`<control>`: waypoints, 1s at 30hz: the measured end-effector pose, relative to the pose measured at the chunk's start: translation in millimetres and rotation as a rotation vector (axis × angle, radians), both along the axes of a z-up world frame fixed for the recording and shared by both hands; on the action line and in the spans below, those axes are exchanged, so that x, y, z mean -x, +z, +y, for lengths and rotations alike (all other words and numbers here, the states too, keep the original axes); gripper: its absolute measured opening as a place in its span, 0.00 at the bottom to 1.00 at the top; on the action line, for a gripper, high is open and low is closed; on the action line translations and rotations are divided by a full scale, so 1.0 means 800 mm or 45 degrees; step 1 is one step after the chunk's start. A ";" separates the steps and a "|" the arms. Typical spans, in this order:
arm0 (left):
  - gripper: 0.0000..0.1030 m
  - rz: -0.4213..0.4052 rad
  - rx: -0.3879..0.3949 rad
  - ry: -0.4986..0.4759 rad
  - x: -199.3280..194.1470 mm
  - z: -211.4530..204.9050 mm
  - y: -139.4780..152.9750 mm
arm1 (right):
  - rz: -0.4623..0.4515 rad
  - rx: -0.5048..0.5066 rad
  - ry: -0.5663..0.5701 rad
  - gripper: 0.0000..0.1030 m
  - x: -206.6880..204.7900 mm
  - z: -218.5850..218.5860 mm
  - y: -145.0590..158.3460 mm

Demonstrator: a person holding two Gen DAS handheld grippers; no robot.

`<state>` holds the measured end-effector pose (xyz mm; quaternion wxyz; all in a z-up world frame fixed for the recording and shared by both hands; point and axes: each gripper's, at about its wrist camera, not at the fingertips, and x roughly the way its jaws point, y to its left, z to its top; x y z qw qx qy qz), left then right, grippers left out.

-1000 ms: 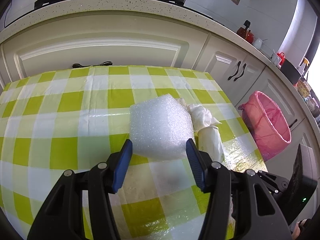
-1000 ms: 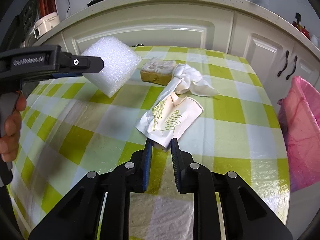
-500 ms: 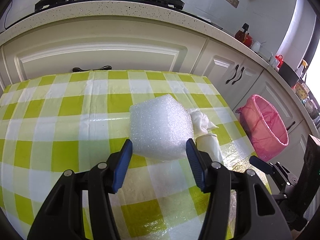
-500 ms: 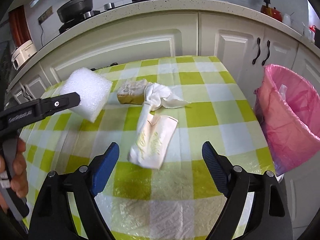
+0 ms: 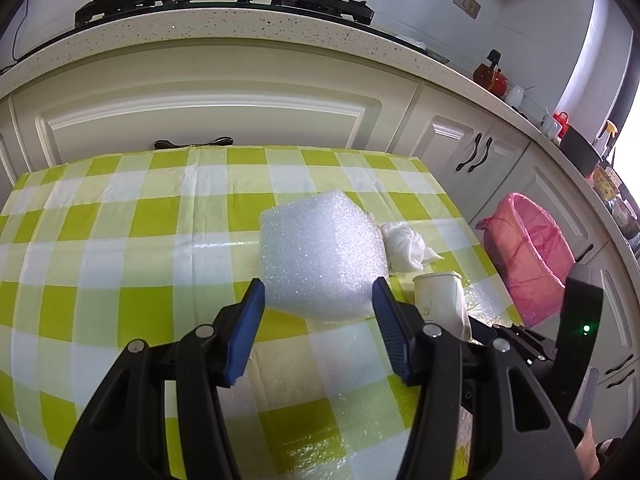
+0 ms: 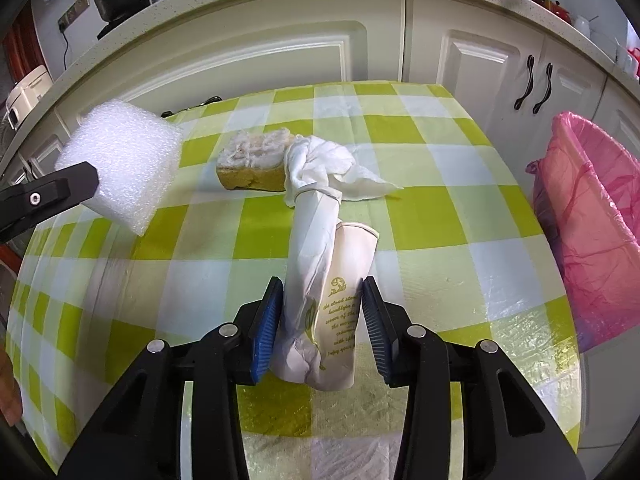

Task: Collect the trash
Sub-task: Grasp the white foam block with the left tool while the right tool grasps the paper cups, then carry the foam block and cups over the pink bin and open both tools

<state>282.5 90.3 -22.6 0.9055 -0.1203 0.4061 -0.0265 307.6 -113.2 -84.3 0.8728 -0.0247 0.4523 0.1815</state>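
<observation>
Right gripper (image 6: 322, 322) straddles crushed paper cup (image 6: 332, 312) on desk (image 6: 440, 216), unclear if clamped; cup's long axis 12–6. Bin (image 6: 592, 248) at 2 o'clock. Left gripper (image 5: 318, 322) clasps foam block (image 5: 320, 256).

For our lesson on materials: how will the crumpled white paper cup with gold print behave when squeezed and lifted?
The crumpled white paper cup with gold print looks already creased, so it will probably flatten further between the right gripper fingers. Being thin paper, it is likely light. The white tissue at its mouth may dangle or drop out.
</observation>
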 end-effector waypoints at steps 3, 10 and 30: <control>0.52 -0.005 -0.006 -0.006 0.001 -0.005 0.004 | -0.028 -0.032 -0.008 0.38 0.007 -0.015 0.012; 0.52 -0.060 -0.036 -0.066 0.000 -0.047 0.036 | -0.133 -0.070 -0.071 0.38 0.018 -0.088 0.064; 0.52 -0.248 -0.068 -0.425 -0.080 -0.308 0.138 | -0.320 -0.005 -0.379 0.39 -0.054 -0.336 0.154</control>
